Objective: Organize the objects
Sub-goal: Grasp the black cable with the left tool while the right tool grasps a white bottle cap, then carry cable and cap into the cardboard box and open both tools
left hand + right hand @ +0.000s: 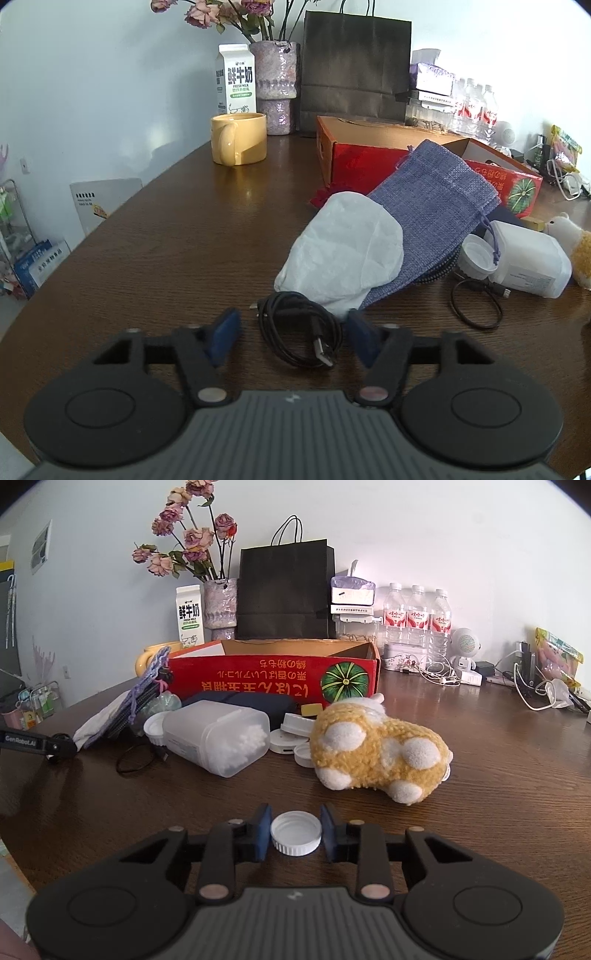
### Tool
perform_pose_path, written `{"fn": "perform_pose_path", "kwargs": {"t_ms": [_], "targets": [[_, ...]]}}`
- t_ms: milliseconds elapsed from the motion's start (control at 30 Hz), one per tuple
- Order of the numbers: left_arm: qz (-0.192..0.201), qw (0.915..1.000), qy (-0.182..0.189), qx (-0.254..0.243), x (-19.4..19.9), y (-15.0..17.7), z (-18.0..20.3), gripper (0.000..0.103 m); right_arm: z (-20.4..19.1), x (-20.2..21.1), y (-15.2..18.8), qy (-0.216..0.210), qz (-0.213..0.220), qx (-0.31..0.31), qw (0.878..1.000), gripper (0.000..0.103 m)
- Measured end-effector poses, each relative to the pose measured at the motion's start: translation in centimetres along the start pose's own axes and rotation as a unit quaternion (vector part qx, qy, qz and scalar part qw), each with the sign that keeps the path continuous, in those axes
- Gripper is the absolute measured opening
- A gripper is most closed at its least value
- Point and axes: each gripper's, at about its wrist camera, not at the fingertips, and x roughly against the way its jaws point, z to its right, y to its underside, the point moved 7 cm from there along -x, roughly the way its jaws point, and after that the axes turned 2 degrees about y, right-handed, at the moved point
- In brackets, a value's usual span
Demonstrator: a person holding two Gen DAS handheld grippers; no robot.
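Note:
A coiled black USB cable (323, 350) lies on the brown table (166, 240) between the blue pads of my left gripper (293, 332). A gap shows beside the left pad, so the jaws are open around it. In the right wrist view a white screw cap (295, 834) sits mouth up on the table. My right gripper (295, 829) is shut on it, both pads against its ribbed sides. Behind stands an open red cardboard box (273, 679).
Just past the cable lie a white pouch (343, 251) and a purple burlap bag (432, 192). A yellow plush toy (380, 749) and a clear cotton-swab tub (218, 734) lie ahead of the cap. A yellow mug (240, 138), a milk carton (236, 79) and a black paper bag (354, 66) stand at the back.

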Motion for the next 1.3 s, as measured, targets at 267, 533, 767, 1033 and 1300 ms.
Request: {"fn": "perform_pose_path", "kwargs": {"t_ms": [267, 533, 767, 1033, 1300], "targets": [[0.011, 0.9999, 0.007, 0.007, 0.8, -0.1, 0.1, 0.047, -0.3, -0.2, -0.2, -0.006, -0.003, 0.0, 1.0, 0.028], [0.062, 0.9977, 0.025, -0.009, 3.1, -2.6, 1.2, 0.047, -1.5, 0.3, -2.2, -0.028, 0.026, 0.008, 0.999, 0.028], [0.104, 0.9927, 0.058, -0.02, 3.5, -6.2, 3.9, 0.047, -3.5, -0.2, -6.9, -0.053, 0.079, 0.036, 0.995, 0.028], [0.144, 0.9834, 0.108, -0.023, 2.5, -11.1, 8.5, 0.047, -4.8, -2.6, -11.7, -0.05, 0.104, 0.035, 0.993, 0.028], [0.164, 0.9789, 0.12, -0.022, -0.4, -16.0, 11.6, 0.047, -4.6, -7.0, -16.4, -0.03, 0.116, 0.025, 0.992, 0.028]]}}
